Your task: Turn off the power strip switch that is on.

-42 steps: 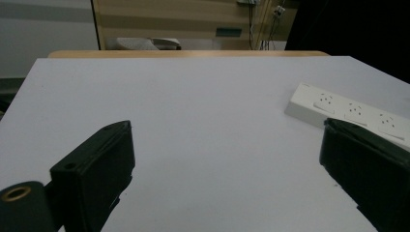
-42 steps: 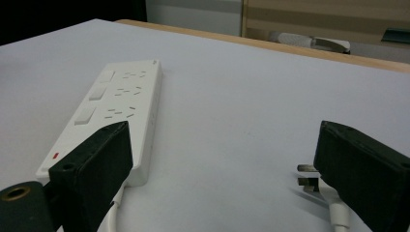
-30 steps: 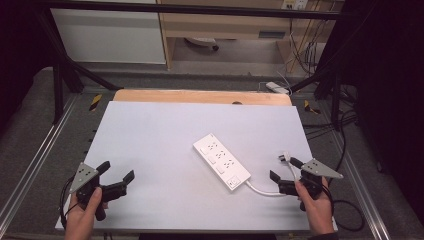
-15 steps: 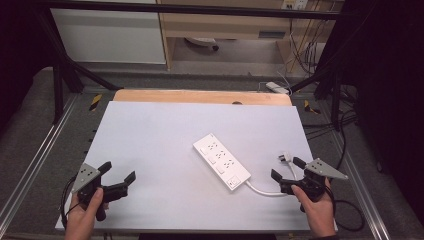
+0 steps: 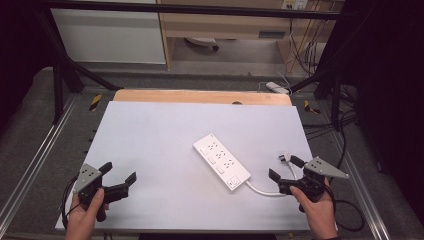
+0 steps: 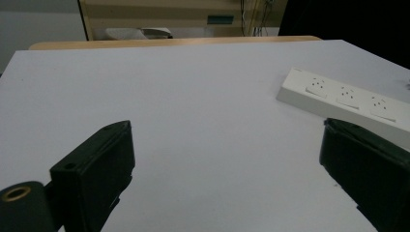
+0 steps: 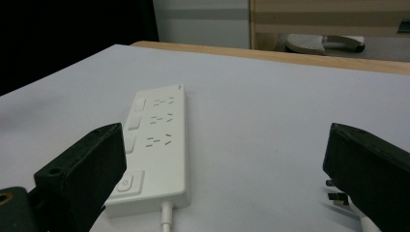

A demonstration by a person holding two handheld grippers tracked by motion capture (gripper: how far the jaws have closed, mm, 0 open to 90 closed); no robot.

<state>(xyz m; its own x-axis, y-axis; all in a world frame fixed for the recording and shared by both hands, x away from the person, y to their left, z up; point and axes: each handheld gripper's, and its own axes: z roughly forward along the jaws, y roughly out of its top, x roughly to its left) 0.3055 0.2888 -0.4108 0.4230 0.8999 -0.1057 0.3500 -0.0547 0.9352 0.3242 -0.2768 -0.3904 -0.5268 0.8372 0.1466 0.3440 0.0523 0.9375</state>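
At table's near right edge, right gripper (image 5: 284, 168) hovers, jaws spread, beside plug (image 5: 285, 158) of white power strip (image 5: 221, 162) mid-table. Left gripper (image 5: 118, 176) spread, idle. Best approach: square jaws across plug body, not cord.

- The left gripper (image 5: 119, 176) is black, with two blocky jaws and a grey three-cornered plate on top.
- The right gripper (image 5: 286, 168) looks alike; a black cable trails from it.
- A brass-coloured screw hole marks each gripper's base.
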